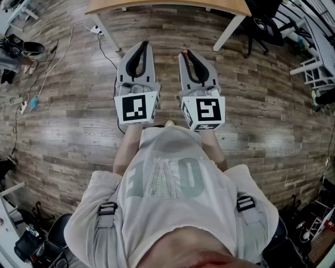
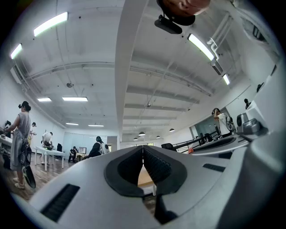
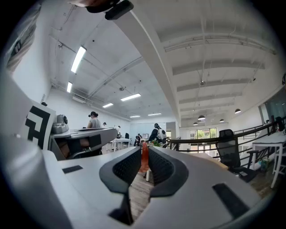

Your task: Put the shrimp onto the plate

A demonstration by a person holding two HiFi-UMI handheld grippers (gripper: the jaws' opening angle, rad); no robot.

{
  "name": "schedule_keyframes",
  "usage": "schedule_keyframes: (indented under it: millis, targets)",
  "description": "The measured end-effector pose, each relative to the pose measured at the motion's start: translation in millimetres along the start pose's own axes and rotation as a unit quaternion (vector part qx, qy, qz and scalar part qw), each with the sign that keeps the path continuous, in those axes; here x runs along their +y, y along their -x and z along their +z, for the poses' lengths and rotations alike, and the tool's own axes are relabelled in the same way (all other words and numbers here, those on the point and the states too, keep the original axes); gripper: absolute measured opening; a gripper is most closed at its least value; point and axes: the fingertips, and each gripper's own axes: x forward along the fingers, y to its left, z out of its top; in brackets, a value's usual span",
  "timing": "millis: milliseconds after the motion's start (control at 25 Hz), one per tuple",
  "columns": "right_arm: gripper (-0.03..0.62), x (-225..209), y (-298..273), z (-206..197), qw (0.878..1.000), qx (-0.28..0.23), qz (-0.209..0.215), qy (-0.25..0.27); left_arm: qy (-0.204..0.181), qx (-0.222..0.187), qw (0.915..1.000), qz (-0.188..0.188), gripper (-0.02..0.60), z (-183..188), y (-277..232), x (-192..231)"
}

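My right gripper is held in front of my body, pointing toward the wooden table. A small orange-red shrimp stands pinched between its pads, and it shows as an orange speck at the jaw tips in the head view. The left gripper is held beside the right one at the same height. In the left gripper view its jaw tips meet with nothing between them. Both gripper views look level across the room. No plate shows in any view.
I stand on a wood-plank floor a step back from the table, which has white legs. A black office chair is at the far right. Cables and a power strip lie on the floor to the left. White racks stand at the right.
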Motion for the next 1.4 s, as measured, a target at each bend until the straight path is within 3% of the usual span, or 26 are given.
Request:
schedule_keyframes:
  millis: [680,1080,1400]
  targets:
    - [0.058,-11.5,-10.7,0.8,0.999,-0.028,0.01,-0.014,-0.018,0.006,0.9997,-0.012,0.011,-5.6,-24.2,8.0]
    - [0.06,-14.3,-22.8,-19.6,0.999,-0.004,0.043,-0.012,-0.02,0.032,0.9992,0.014,0.011,-24.9,-25.5,22.5]
    - [0.06,-25.9,-60.0,-30.7,0.999,0.009,0.043,0.0,-0.017,0.023,0.9996,0.001,0.011,-37.6,-62.3,29.6]
